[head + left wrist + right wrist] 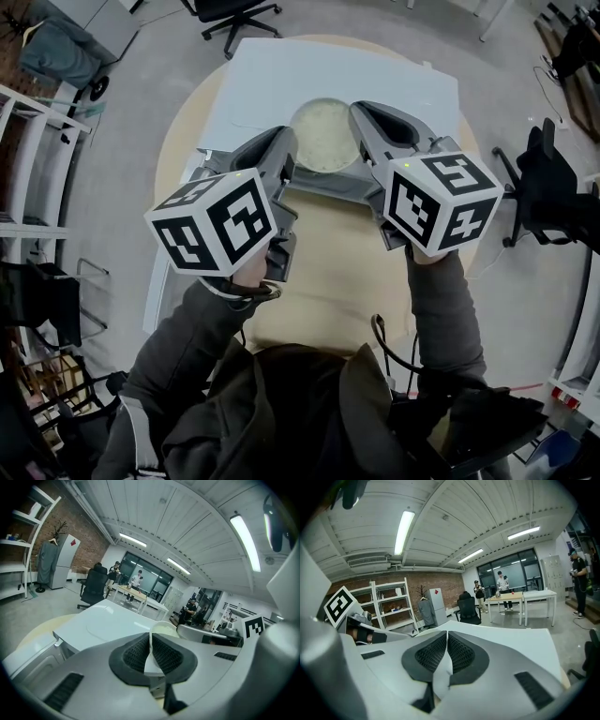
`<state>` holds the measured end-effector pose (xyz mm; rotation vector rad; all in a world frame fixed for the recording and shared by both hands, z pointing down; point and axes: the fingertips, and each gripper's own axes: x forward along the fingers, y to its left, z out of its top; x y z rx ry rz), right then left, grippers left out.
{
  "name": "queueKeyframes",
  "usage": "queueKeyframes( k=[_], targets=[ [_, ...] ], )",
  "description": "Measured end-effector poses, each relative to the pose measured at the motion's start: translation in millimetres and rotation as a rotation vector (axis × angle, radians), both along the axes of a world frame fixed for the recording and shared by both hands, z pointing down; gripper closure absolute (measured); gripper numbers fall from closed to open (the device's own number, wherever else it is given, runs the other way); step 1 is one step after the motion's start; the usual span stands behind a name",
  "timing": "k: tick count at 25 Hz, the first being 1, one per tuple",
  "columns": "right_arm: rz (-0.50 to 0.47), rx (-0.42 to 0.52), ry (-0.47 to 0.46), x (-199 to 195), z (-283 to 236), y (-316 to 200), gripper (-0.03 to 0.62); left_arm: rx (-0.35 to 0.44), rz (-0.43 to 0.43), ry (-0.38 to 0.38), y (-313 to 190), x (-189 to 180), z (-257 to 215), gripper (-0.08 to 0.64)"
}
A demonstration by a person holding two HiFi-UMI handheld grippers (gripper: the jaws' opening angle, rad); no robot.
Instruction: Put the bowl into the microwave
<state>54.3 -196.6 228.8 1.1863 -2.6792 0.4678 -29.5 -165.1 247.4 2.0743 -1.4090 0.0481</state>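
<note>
- We saw the white bowl [323, 136] held between the two grippers, at the front edge of the white microwave [375, 80], which sat on the round, tan counter [337, 267].
- The left gripper [286, 155] had its jaws clamped on the bowl's left rim; in the left gripper view the thin white wall sat pinched between the ribbed pads [136, 654].
- The right gripper [361, 122] gripped the opposite rim the same way, its jaws pressed together on the bowl's wall.
- A pale grey panel [328, 190] lay just beneath the bowl; it may have been the microwave's open door, but we could not tell.
</note>
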Motion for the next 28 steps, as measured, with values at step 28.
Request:
queueKeyframes(
  k=[28],
  targets=[
    [-0.052,-0.002,0.000,-49,24,81,0.575,0.016,-0.090,-0.016,86,-49,24,0.535]
  ],
)
